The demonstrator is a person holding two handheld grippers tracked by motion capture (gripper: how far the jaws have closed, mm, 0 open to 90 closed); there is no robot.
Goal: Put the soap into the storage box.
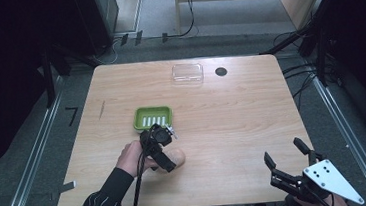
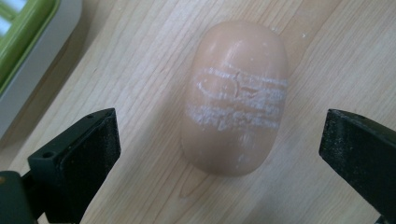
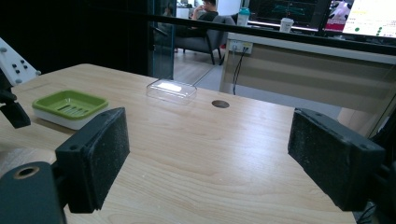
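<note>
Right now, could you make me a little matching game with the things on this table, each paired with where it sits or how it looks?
Things:
1. soap bar
2. green soap dish
3. clear plastic lid
4. right claw

Descriptions:
A. near the far edge, beside a dark round hole
B. open, over the near right corner, holding nothing
C. tan, lying flat between open black jaws
D. mid-table, slotted floor, nothing in it

Pairs: 1-C, 2-D, 3-A, 4-B

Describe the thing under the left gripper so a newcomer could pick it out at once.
On the light wooden table, look just in front of the green slotted soap dish, under the open left gripper. There lies a peach-coloured oval soap bar, flat on the wood between the jaws. Unlike the clear plastic lid farther back, it is solid, rounded, and streaked with whitish scuffs.
</note>
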